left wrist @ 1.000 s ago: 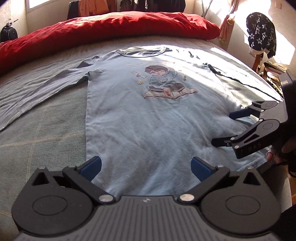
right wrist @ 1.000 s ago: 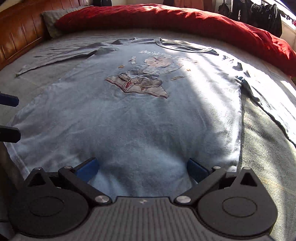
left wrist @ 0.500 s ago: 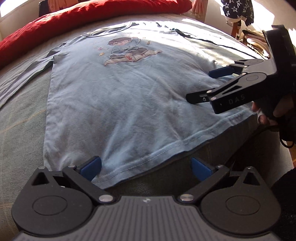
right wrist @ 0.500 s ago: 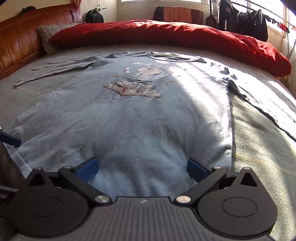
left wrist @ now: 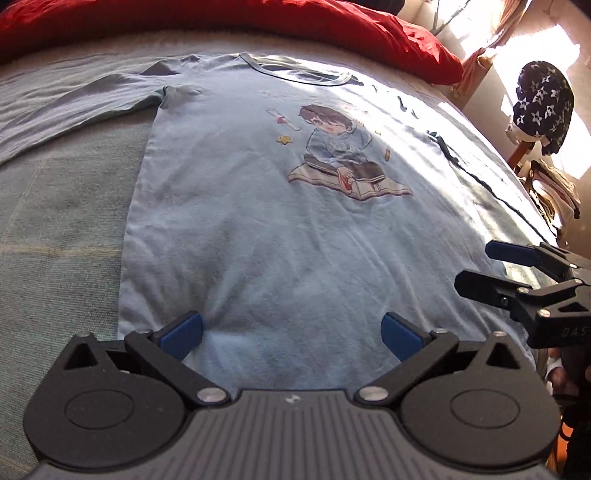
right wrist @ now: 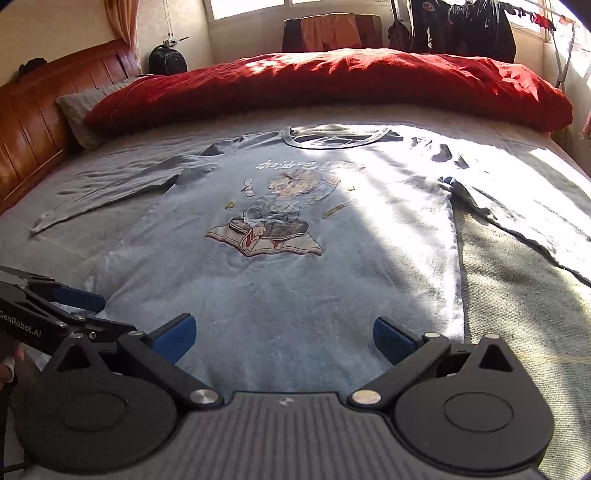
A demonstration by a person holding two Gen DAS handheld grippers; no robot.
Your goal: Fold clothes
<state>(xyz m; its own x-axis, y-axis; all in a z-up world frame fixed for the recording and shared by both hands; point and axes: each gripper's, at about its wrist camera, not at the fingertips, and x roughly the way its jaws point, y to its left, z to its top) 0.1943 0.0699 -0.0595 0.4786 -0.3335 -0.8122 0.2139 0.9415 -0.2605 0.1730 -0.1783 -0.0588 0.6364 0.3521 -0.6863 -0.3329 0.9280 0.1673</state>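
Observation:
A light blue long-sleeved shirt [left wrist: 258, 221] [right wrist: 280, 288] with a cartoon print [left wrist: 343, 158] lies flat and face up on the bed, both sleeves spread out sideways. My left gripper [left wrist: 291, 328] hovers open over the shirt's lower left part, near the hem. My right gripper [right wrist: 284, 334] stands open over the lower right part of the hem. Each gripper shows in the other's view: the right one [left wrist: 476, 269] at the right edge, the left one [right wrist: 92, 314] at the left edge. Nothing is between either pair of fingers.
A red duvet [right wrist: 325, 81] is bunched along the far side of the grey bed sheet [right wrist: 524, 332]. A wooden headboard [right wrist: 26, 125] and grey pillow [right wrist: 85, 110] stand at left. A chair with dark starred cloth [left wrist: 543, 103] is beside the bed. Clothes hang by the window [right wrist: 461, 26].
The left gripper has moved forward over the shirt's hem after pulling back past it. The right gripper's view has lifted to show more of the room. Both stay open.

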